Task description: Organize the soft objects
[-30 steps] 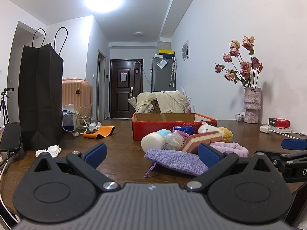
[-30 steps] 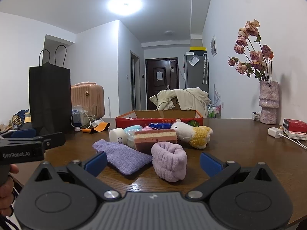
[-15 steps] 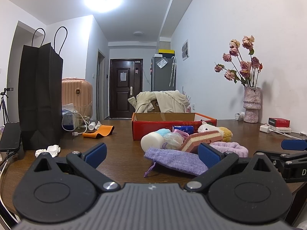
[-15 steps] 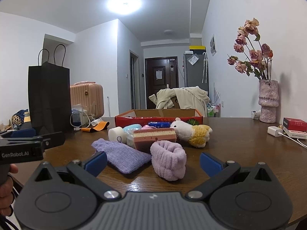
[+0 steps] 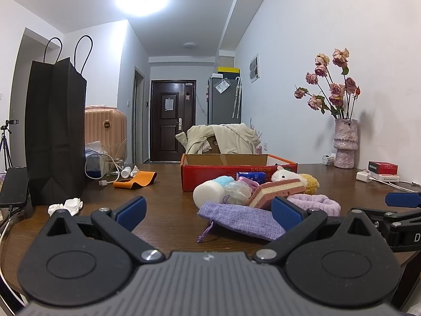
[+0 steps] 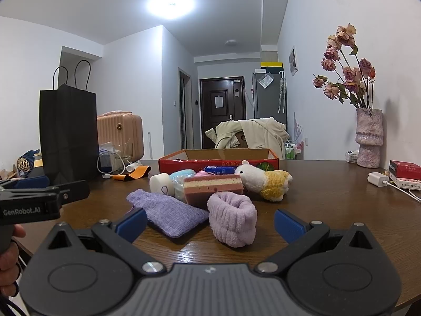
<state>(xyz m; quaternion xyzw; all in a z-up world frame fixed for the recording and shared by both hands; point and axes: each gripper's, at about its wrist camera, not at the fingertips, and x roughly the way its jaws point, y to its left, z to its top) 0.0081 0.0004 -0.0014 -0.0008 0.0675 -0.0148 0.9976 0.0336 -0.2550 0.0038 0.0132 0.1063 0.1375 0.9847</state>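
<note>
A heap of soft things lies on the brown table in front of a red cardboard box [image 5: 226,173] [image 6: 218,162]. It holds a purple cloth pouch [image 5: 239,220] [image 6: 168,214], a lilac fluffy band [image 6: 232,220] [image 5: 313,202], a pink layered sponge cake [image 6: 213,188] [image 5: 276,188], a white roll [image 5: 208,193] [image 6: 161,181] and a white and yellow plush animal [image 6: 263,181] [image 5: 292,177]. My left gripper [image 5: 208,209] is open, short of the pouch. My right gripper [image 6: 210,221] is open, just before the lilac band. Neither holds anything.
A tall black paper bag [image 5: 55,137] stands at the left, with white crumpled paper [image 5: 65,205], cables and an orange strap [image 5: 136,180] near it. A vase of dried roses [image 6: 368,139], a red pack [image 6: 405,168] and a white charger [image 6: 377,179] sit at the right.
The right gripper has crept slightly forward toward the lilac band. The left gripper has barely moved. Both stay open.
</note>
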